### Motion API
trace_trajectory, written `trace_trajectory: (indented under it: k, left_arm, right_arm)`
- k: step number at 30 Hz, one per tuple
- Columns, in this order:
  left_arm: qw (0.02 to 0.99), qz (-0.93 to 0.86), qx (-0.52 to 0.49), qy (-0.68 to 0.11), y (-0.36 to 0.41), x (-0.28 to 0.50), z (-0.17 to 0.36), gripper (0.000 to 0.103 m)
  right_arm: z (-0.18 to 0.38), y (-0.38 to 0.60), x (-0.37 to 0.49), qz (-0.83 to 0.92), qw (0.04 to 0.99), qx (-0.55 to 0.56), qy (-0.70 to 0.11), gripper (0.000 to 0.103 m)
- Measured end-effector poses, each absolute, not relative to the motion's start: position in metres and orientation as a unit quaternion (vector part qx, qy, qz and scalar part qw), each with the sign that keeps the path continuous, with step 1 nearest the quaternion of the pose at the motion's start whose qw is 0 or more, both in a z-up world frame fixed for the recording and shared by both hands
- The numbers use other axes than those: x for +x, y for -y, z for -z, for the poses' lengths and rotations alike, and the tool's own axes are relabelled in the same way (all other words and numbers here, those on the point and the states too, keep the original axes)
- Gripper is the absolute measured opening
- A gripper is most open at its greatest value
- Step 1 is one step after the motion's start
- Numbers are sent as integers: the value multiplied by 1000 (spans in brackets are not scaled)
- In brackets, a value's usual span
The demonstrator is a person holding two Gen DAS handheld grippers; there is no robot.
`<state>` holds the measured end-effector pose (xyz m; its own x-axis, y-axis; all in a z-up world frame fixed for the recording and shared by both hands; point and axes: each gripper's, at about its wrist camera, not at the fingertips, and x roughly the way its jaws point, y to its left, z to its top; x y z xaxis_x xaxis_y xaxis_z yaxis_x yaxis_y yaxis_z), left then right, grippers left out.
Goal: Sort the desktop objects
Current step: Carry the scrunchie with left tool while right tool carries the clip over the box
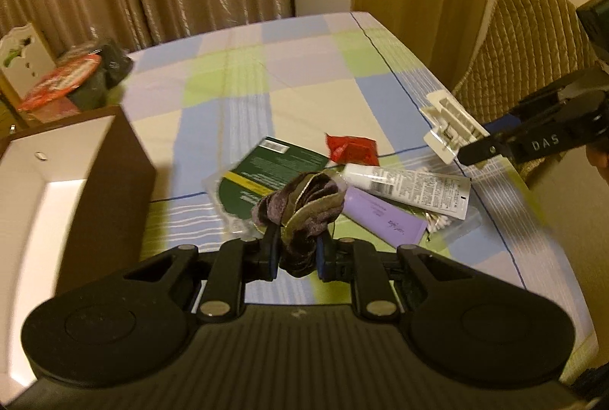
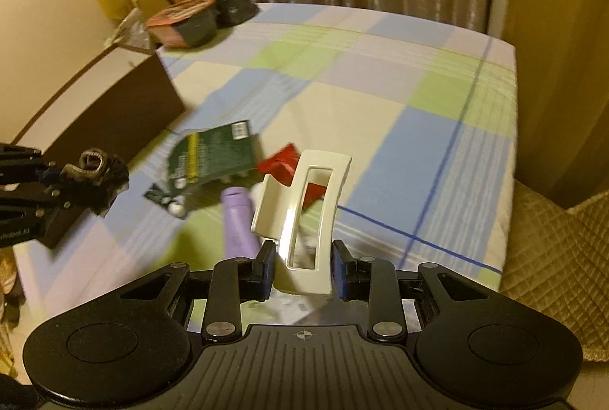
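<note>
My left gripper [image 1: 297, 259] is shut on a purple and grey velvet scrunchie [image 1: 302, 208], held above the checked tablecloth [image 1: 266, 78]. My right gripper [image 2: 302, 267] is shut on a white hair claw clip [image 2: 304, 212], also lifted off the table. In the left wrist view the right gripper [image 1: 466, 153] comes in from the right with the clip [image 1: 449, 130]. The right wrist view has the left gripper [image 2: 57, 183] and scrunchie [image 2: 95, 170] at the left. Below lie a green packet [image 1: 266, 174], red sachet [image 1: 352, 149], white tube [image 1: 411, 187] and purple tube [image 1: 384, 219].
A brown box with a white inside [image 1: 57, 189] stands open at the table's left, close to my left gripper. Instant-noodle bowls [image 2: 182, 21] sit at the far left corner. A bag of cotton swabs [image 1: 445, 221] lies under the white tube. A quilted chair [image 2: 552, 257] stands right of the table.
</note>
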<state>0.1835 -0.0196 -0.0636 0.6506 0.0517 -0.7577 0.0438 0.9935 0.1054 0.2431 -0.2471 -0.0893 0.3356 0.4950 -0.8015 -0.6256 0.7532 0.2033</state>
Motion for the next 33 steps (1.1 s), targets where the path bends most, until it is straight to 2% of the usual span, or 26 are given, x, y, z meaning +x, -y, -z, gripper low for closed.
trace_trajectory:
  k: [16,33]
  left_arm:
    - [920,-24,62,-387,-37,121,20,15]
    - [925,-61,83,-366,-155,78,-13,15]
  right_arm:
    - [58,179,189,-372,798,-96,-464,30]
    - [25,21,160,-447,782,-125,-416,30]
